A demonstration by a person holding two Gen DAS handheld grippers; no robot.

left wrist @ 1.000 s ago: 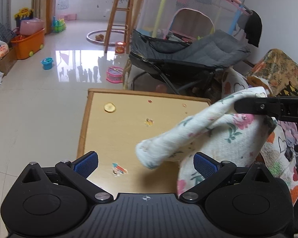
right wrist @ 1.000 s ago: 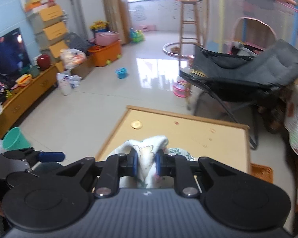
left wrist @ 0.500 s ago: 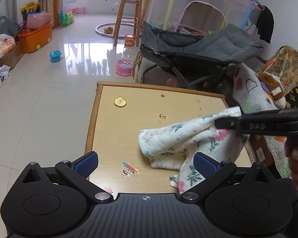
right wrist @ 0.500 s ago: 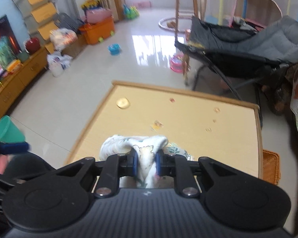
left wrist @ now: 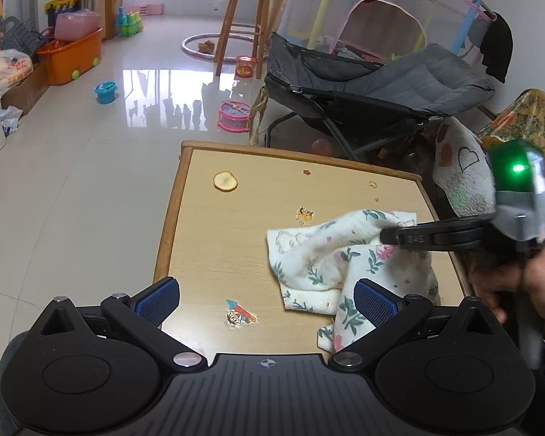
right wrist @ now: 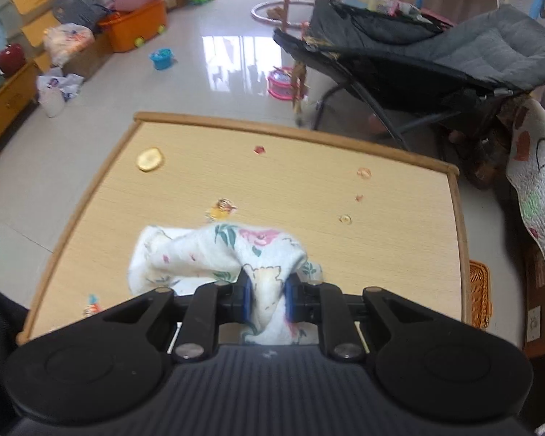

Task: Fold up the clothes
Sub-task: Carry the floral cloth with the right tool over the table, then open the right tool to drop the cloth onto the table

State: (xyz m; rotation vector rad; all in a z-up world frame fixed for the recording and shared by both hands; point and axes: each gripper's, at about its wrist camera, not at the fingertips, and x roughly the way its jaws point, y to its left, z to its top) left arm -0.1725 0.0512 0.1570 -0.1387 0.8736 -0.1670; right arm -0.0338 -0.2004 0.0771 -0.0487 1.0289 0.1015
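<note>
The cloth (left wrist: 319,254), white with a floral print, lies on the near right part of the table (left wrist: 207,225). Part of it is bunched on the tabletop; one fold is lifted off the surface. Its near edge hangs toward the table's near side.

Right gripper (right wrist: 266,299): jaws drawn close together and clamped on a raised fold of the cloth. In the right wrist view the fabric fills the gap between the blue pads (right wrist: 245,301) and drapes out to the left and far side over the table. In the left wrist view this gripper enters from the right, its black fingers level and pinching the upper fold. A hand (left wrist: 519,287) grips its handle at the right edge, and a green light shows on its body.

Left gripper (left wrist: 267,299): jaws wide apart, nothing between them. Its blue pads (left wrist: 156,299) stand over the near edge of the table. The right pad sits just in front of the hanging part of the cloth; whether it touches the fabric cannot be told.

Table surface: several small stickers (left wrist: 240,315) and a round pale slice (left wrist: 225,181) at the far left.

Beyond the table: a grey recliner (left wrist: 399,87) on the far right, a wooden stool (left wrist: 243,18) behind it, an orange bin (left wrist: 72,58) at the far left on the glossy floor. A heart-print quilt (right wrist: 537,189) hangs to the right of the table.
</note>
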